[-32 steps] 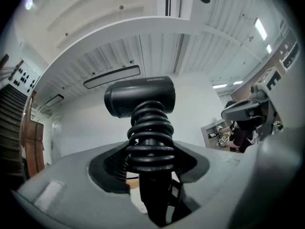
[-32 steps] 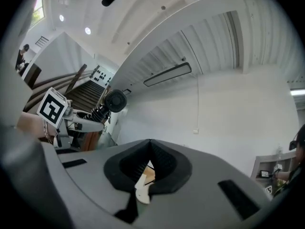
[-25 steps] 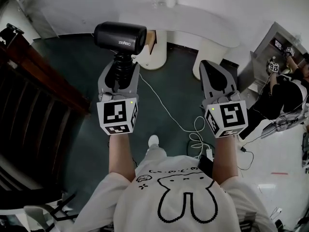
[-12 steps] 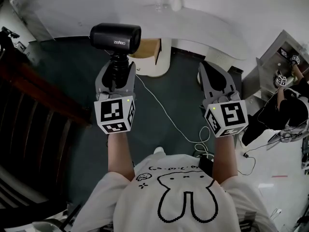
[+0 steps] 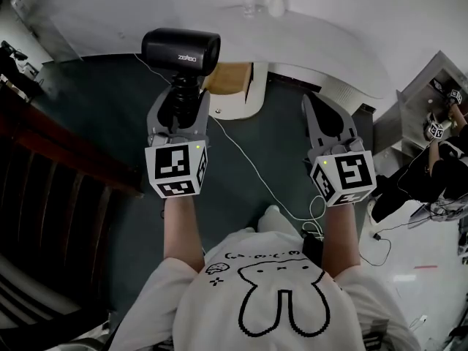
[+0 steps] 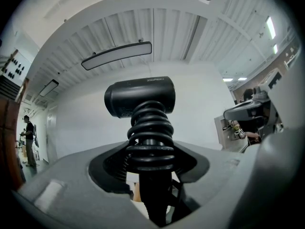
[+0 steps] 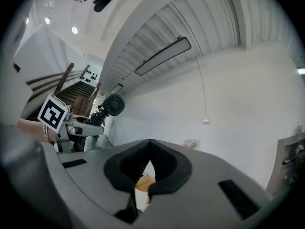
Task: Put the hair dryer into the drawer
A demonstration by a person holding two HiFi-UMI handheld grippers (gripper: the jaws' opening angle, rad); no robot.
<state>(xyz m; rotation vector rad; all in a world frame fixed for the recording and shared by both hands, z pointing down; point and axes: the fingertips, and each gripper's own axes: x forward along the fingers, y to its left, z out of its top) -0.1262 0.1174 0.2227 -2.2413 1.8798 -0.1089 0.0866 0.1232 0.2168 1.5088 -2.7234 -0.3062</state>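
Note:
The black hair dryer (image 5: 180,51) stands upright, its barrel level above my left gripper (image 5: 179,108), which is shut on the dryer's ribbed handle (image 6: 150,137). The dryer's barrel (image 6: 140,97) fills the middle of the left gripper view. Its white cable (image 5: 256,170) trails down to the dark floor. My right gripper (image 5: 316,102) is level beside it, jaws together with nothing in them; their tips meet in the right gripper view (image 7: 150,142), where the dryer (image 7: 113,104) shows at the left. A wood-coloured open compartment (image 5: 228,74) sits under the white counter (image 5: 322,42); I cannot tell whether it is the drawer.
On the curved counter stand a vase of flowers (image 5: 276,2) and a glass (image 5: 251,6). Dark wooden stairs (image 5: 58,167) run along the left. A person (image 5: 446,159) works at a cabinet on the right. A power strip (image 5: 316,232) and coiled cable lie on the floor.
The view has advanced toward the white counter, which is now nearer and larger. Both grippers moved forward with it. The hair dryer stays in the left gripper; the right stays shut.

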